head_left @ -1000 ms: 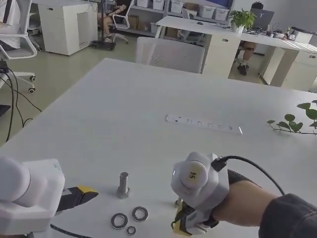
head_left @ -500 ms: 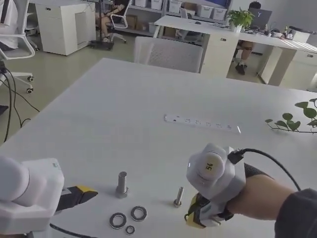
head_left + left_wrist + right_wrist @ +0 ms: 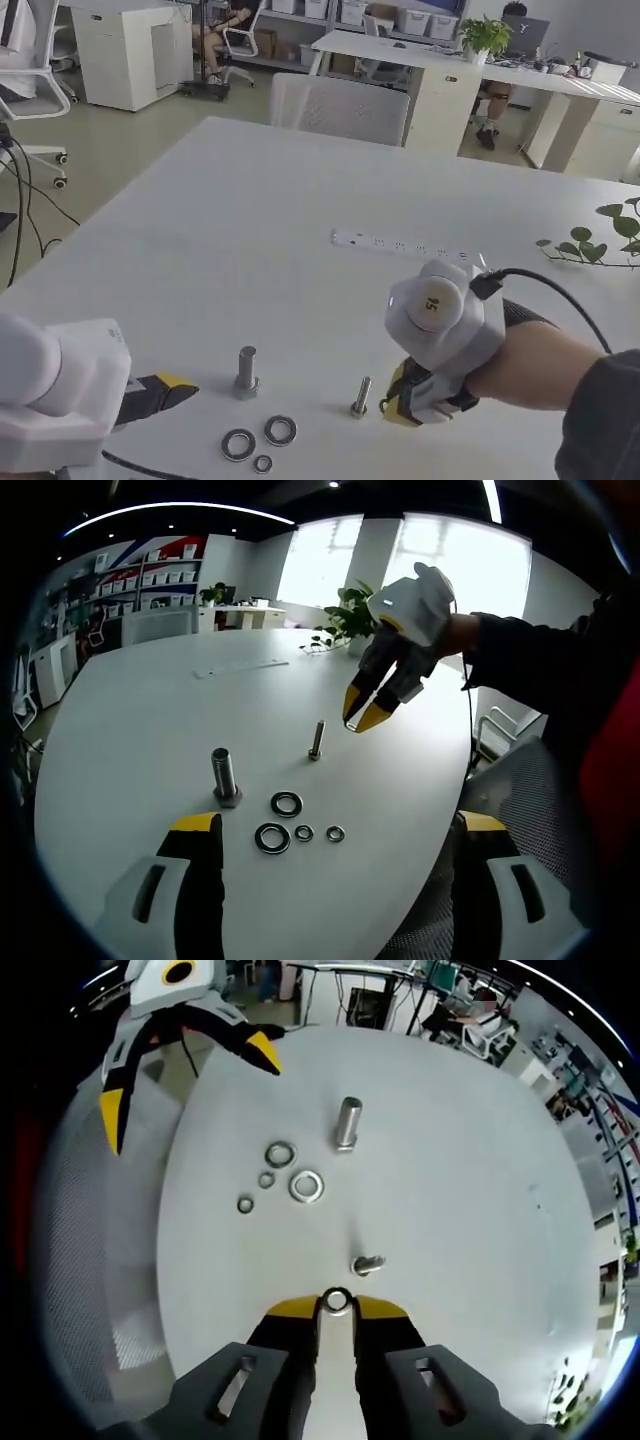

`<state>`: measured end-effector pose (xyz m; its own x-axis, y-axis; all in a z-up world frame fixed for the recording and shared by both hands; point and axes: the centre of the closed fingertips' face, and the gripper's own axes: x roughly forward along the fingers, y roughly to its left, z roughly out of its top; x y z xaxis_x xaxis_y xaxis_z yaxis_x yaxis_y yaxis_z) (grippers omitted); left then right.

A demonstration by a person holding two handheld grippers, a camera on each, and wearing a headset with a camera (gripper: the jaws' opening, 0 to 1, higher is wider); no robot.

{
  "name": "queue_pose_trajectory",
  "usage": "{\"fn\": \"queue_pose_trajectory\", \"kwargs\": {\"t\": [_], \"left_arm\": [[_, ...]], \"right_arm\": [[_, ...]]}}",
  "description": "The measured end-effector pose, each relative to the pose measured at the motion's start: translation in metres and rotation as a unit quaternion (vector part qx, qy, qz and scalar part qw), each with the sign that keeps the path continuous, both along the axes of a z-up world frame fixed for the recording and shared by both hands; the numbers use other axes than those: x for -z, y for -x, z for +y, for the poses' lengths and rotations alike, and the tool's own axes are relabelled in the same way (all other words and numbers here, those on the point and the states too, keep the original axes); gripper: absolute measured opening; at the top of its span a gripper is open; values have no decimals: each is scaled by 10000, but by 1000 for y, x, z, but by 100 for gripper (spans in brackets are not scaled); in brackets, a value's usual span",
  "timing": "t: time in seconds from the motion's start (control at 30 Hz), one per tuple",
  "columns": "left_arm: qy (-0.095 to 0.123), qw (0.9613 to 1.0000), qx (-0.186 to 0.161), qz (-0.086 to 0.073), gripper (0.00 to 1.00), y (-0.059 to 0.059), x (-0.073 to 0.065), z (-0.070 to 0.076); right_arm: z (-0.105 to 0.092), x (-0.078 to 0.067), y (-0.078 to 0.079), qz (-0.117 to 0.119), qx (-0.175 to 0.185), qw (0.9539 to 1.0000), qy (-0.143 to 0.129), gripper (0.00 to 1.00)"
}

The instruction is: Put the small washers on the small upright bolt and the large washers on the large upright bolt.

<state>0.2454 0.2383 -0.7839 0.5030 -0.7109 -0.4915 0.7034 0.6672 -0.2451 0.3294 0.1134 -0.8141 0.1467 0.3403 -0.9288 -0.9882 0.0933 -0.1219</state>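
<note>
Head view: from your headset, facing forward and down across the table (image 3: 300, 200).
Left gripper view: low at the table's edge, facing your right gripper (image 3: 362, 720).
Right gripper view: close above the small bolt (image 3: 367, 1263), facing your left gripper (image 3: 188, 1088).
Shared by all: small bolt, large bolt (image 3: 247, 372), loose washers (image 3: 281, 430).

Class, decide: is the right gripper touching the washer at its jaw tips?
Touching. The right gripper view shows the right gripper pinching the washer between both yellow tips.
</note>
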Motion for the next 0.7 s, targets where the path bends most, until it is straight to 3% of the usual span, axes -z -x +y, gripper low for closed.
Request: {"fn": "queue_pose_trajectory", "kwargs": {"t": [0.7], "left_arm": [[-9,10000,-20,21,96,0,1,2]], "right_arm": [[13,-12,-25,-299,-150,9994,74,14]]}}
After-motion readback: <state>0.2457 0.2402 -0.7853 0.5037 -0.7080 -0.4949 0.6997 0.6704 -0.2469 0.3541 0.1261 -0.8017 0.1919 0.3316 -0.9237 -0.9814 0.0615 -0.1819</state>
